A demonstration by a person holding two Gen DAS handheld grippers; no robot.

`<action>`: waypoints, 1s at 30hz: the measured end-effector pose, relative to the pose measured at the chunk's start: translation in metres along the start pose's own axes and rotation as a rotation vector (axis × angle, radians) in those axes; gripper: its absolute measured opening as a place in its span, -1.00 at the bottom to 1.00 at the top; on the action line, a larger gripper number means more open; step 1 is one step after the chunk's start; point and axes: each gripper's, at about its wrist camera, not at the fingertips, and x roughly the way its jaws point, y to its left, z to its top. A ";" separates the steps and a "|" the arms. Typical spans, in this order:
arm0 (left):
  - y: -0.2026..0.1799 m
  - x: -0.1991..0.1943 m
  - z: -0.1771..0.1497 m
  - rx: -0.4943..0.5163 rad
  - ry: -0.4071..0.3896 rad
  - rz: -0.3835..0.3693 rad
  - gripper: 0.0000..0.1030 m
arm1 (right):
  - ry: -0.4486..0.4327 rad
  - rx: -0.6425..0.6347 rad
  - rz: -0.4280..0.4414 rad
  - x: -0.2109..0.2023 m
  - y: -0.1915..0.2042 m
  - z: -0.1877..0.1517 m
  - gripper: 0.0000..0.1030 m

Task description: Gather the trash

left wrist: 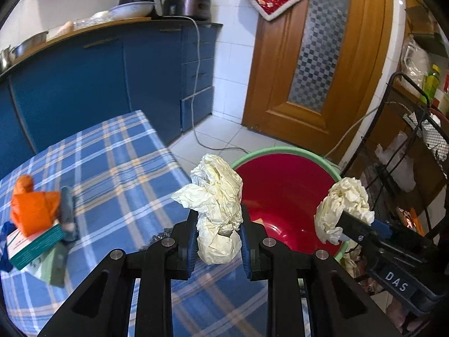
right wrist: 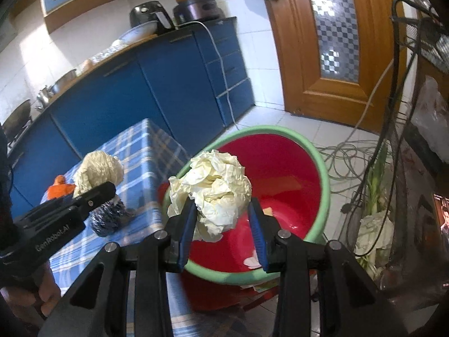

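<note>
Two wads of crumpled cream paper are in my grip, one per tool. My left gripper (left wrist: 217,234) is clamped on the first paper wad (left wrist: 216,207); the blue pads press its lower part from both sides, and most of the wad bulges above the fingertips. It hangs over the corner of the blue plaid tablecloth (left wrist: 112,163), just beside the rim of the red bin (left wrist: 283,185).

My right gripper (right wrist: 223,224) clamps the second paper wad (right wrist: 213,191), which sits between the pads and rises above them. In the right wrist view this wad lies in front of the bin's green rim and red interior. A few scraps lie on the bin's floor.

On the tablecloth, well apart from both grippers, remain an orange plastic bag (left wrist: 33,207) resting on a teal-and-white carton (left wrist: 33,244). A dark speckled bundle (right wrist: 108,216) also sits on the cloth near the left gripper.
</note>
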 end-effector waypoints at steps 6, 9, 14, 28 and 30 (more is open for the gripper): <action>-0.013 0.018 0.002 0.025 0.020 -0.020 -0.51 | 0.039 0.040 -0.036 0.018 -0.021 -0.002 -0.21; -0.018 0.027 0.003 0.035 0.031 -0.034 -0.51 | 0.058 0.053 -0.048 0.027 -0.029 -0.004 -0.19; -0.025 0.041 0.002 0.042 0.049 -0.056 -0.50 | 0.076 0.068 -0.057 0.034 -0.036 -0.005 -0.17; -0.031 0.045 0.002 0.049 0.038 -0.072 -0.08 | 0.055 0.096 -0.056 0.028 -0.043 -0.005 -0.02; -0.030 0.043 0.002 0.046 0.037 -0.073 -0.08 | 0.051 0.097 -0.054 0.027 -0.042 -0.004 -0.01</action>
